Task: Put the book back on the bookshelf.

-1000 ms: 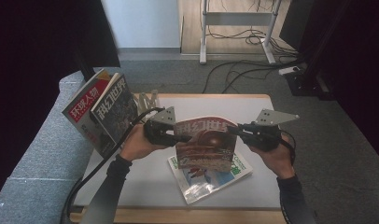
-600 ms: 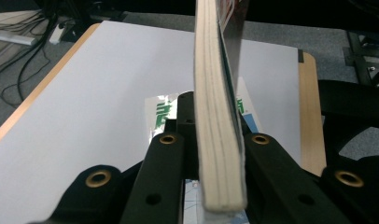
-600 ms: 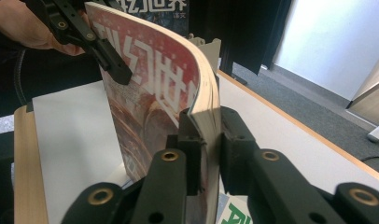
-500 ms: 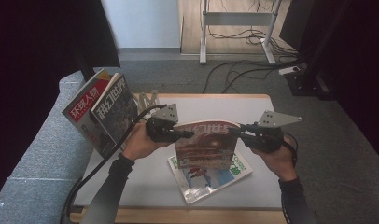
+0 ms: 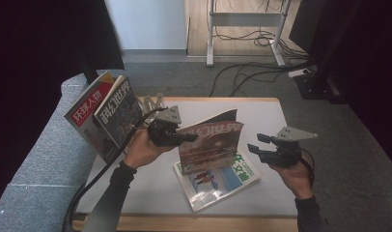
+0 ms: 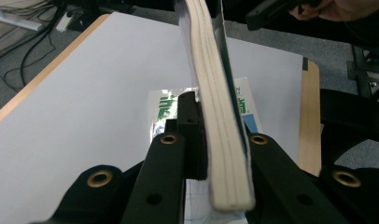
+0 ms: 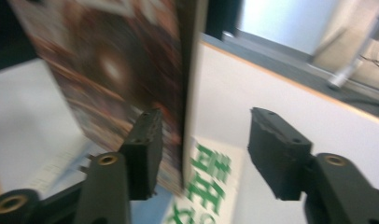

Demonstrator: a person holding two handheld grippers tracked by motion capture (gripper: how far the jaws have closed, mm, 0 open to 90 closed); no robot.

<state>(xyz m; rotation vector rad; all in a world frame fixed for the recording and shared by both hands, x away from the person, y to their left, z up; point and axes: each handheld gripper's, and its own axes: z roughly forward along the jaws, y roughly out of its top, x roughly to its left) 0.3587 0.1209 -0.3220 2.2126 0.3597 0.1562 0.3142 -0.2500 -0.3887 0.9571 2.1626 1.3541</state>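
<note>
A brown-covered magazine (image 5: 211, 142) stands upright over the white table (image 5: 266, 113). My left gripper (image 5: 191, 138) is shut on its left edge. In the left gripper view the magazine's page edges (image 6: 222, 140) are pinched between the black jaws of that left gripper (image 6: 211, 135). A second magazine (image 5: 218, 181) with green characters lies flat below it. My right gripper (image 5: 256, 143) is open just right of the upright magazine, apart from it. In the right gripper view the brown cover (image 7: 113, 70) stands by the left jaw of the right gripper (image 7: 201, 140), and the green-lettered magazine (image 7: 206, 184) lies beneath.
Two more magazines (image 5: 102, 116) lean upright at the table's left end by a white wire rack (image 5: 153, 102). A grey upholstered seat (image 5: 39, 154) runs along the left. Cables (image 5: 242, 72) and a desk frame (image 5: 211, 34) lie on the floor beyond.
My right gripper has let go of the upright magazine's right edge, opened, and drawn back to the right. The left gripper keeps its hold, and the magazine has swung slightly leftward.
</note>
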